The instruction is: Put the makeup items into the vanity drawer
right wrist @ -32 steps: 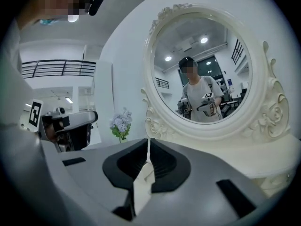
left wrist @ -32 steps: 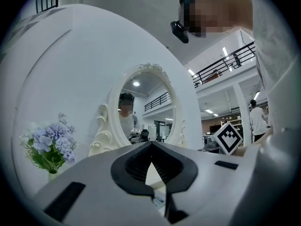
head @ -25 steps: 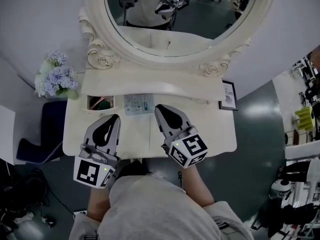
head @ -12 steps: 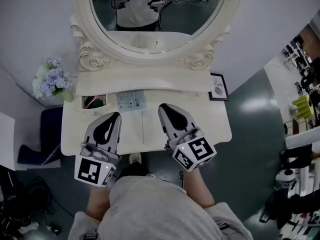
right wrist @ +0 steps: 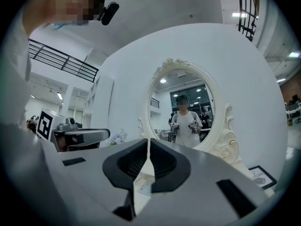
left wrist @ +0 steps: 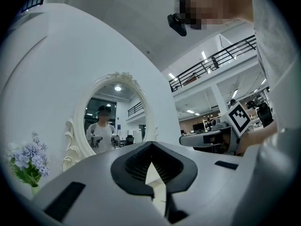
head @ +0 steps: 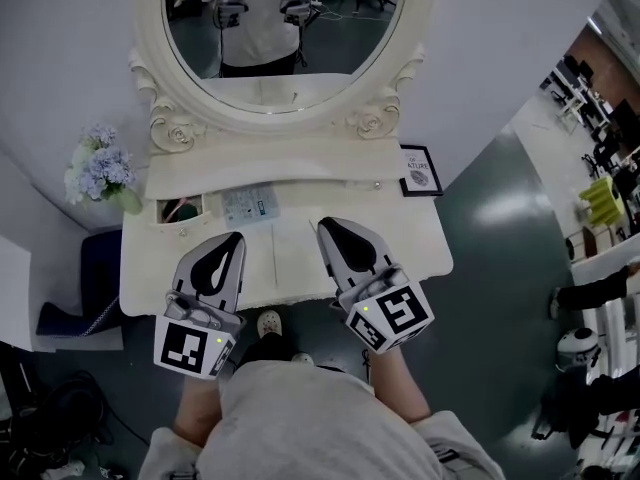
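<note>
**Both tools empty, one packet lying out on the vanity**

From where I stand, the job looks either close to finished or paused between pieces. The left gripper [head: 236, 236] and the right gripper [head: 324, 222] hover side by side over the front of the vanity [head: 400, 258], well back from anything on it. Each has its jaws pressed together, tip meeting tip, and neither pinches a thing. Through the opening behind the pads only the pale tabletop shows.

At the back left corner of the tabletop there is an open compartment [head: 203, 208]. A few small items [head: 178, 209], reddish and greenish, lie inside it. They are too small for me to name, but I take them for makeup already put away. Whether this recess is the drawer pulled out or a well in the top, I cannot tell.

Just beside it, to the right, a flat packet [head: 250, 205] with pale printed panels lies on the tabletop, outside the compartment. If it counts among the makeup items, it is the piece left to do. One gripper would have to open, reach forward, take it by an edge and drop it in with the rest. It lies flat, so getting a jaw under it may be fiddly.

Nothing else on the top looks loose. The framed picture [head: 420, 171] stands at the back right, the flowers [head: 100, 163] stand off to the left, and the mirror [head: 270, 28] shows the person with both tools raised.
</note>
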A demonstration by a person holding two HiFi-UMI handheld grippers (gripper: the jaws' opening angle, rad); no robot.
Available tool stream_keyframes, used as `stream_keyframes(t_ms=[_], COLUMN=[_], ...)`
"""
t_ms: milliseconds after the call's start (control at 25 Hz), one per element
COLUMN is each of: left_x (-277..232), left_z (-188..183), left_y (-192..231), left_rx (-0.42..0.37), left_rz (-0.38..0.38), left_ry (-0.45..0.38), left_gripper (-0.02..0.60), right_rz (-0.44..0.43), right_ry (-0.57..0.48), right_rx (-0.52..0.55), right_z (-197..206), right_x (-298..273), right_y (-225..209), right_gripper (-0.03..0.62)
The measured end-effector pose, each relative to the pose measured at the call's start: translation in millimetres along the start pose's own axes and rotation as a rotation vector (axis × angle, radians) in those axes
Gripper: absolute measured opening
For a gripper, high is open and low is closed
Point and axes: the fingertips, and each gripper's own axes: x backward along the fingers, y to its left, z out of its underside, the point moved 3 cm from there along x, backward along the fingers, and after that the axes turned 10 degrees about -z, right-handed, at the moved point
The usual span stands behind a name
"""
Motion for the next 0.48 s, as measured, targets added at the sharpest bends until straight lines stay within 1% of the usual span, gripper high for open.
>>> stream_keyframes(t_ms=[480], left_x=[22], left_z=[-21], left_y=[-31], left_rx=[-0.022], left_rz=[0.009], left_ry=[-0.036], left_gripper=[0.014], right_rz=[0.039], right_ry=[-0.042], right_rx=[0.030], right_z=[-16], right_x=[48], right_y=[15], right_gripper=[0.031])
